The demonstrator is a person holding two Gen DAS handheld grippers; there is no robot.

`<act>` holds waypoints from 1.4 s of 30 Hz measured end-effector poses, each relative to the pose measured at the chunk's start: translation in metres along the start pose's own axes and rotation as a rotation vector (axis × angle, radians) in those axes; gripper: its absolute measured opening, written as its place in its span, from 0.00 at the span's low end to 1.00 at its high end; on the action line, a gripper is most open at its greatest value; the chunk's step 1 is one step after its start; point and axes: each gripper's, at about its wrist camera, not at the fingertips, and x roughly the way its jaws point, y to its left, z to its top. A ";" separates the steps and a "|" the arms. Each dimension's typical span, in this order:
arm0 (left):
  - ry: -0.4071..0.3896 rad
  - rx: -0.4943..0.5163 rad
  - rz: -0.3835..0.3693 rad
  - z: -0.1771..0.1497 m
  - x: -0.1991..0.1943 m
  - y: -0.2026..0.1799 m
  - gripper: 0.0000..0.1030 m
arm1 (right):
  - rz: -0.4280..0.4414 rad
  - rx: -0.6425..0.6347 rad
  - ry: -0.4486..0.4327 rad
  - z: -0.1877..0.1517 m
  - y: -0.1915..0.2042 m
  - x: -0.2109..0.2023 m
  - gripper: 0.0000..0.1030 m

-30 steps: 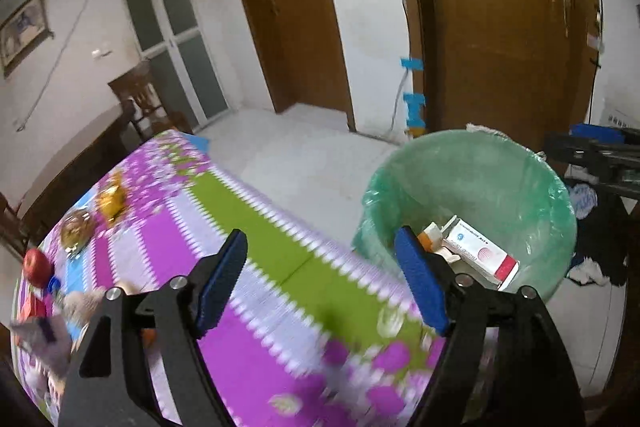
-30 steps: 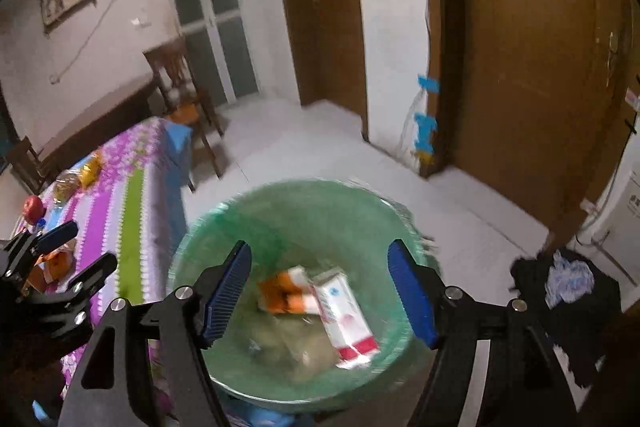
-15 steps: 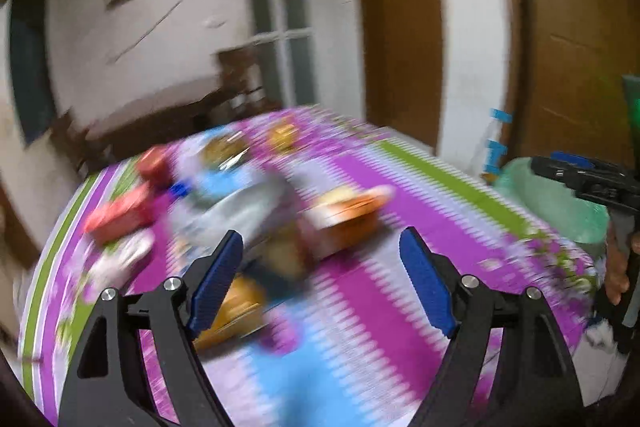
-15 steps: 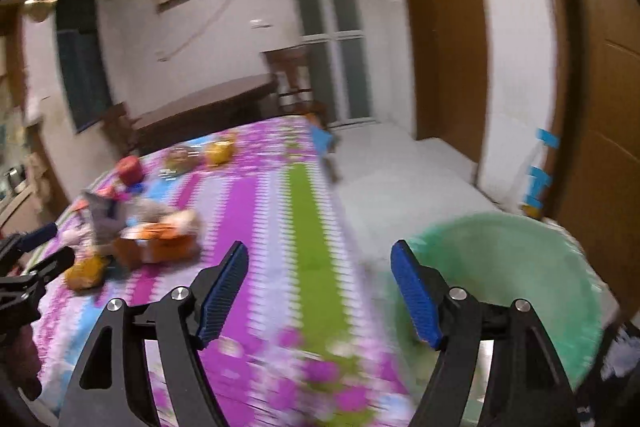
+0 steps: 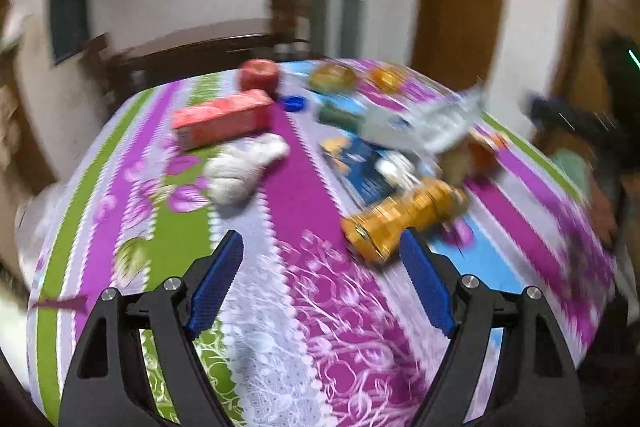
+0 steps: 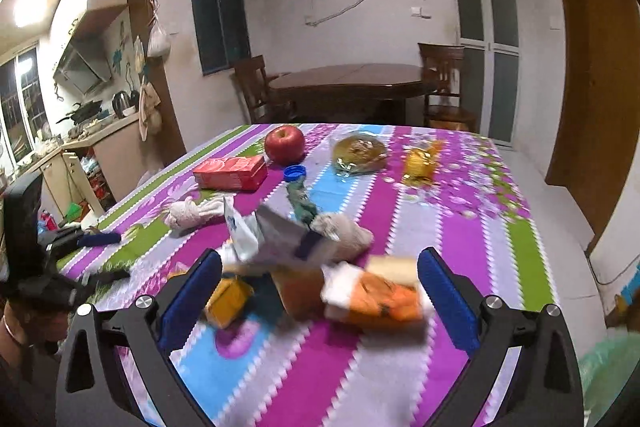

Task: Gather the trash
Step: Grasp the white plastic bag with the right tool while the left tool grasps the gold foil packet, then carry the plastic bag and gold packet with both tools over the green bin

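Note:
My left gripper (image 5: 320,283) is open and empty above the near part of the striped tablecloth (image 5: 304,307). Ahead of it lie a crushed yellow can (image 5: 400,219), a crumpled white tissue (image 5: 240,167), a red carton (image 5: 222,119) and a blue packet (image 5: 364,163). My right gripper (image 6: 320,297) is open and empty over a blurred pile: an orange wrapper (image 6: 376,297), a yellow carton (image 6: 228,301) and a white-blue bag (image 6: 272,235). The green-lined trash bin (image 6: 604,367) shows at the lower right edge.
A red apple (image 6: 285,143), a blue bottle cap (image 6: 295,171), a wrapped bun (image 6: 360,151) and a yellow wrapper (image 6: 420,159) lie at the table's far side. A wooden table and chairs (image 6: 348,83) stand behind. The left gripper (image 6: 80,239) shows at the table's left edge.
Both grippers have swung away from the green bin to face the table and its litter. Both have stayed open and empty.

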 end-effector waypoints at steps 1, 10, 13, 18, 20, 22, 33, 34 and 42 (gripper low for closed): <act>0.006 0.053 -0.020 -0.002 0.002 -0.005 0.75 | 0.018 0.002 0.016 0.001 -0.001 0.004 0.95; 0.063 0.108 -0.146 -0.003 0.031 -0.021 0.75 | 0.093 -0.013 0.145 0.014 0.009 0.079 0.72; 0.066 0.138 -0.170 0.000 0.033 -0.026 0.75 | 0.116 0.015 0.158 0.002 0.007 0.078 0.50; 0.090 0.222 -0.227 0.007 0.044 -0.039 0.75 | 0.152 0.056 0.075 0.001 0.008 0.052 0.45; 0.104 0.230 -0.241 0.012 0.053 -0.041 0.75 | 0.147 0.086 0.016 0.006 0.003 0.033 0.45; 0.114 0.230 -0.261 0.016 0.061 -0.041 0.75 | 0.135 0.138 -0.052 0.011 -0.007 0.010 0.45; 0.208 0.226 -0.352 0.017 0.084 -0.048 0.48 | 0.058 0.322 -0.183 -0.019 -0.056 -0.087 0.46; 0.208 0.231 -0.354 0.014 0.080 -0.052 0.46 | 0.051 0.335 -0.179 -0.025 -0.060 -0.091 0.46; 0.196 0.208 -0.348 -0.015 0.040 -0.079 0.36 | 0.033 0.427 -0.137 -0.074 -0.075 -0.112 0.46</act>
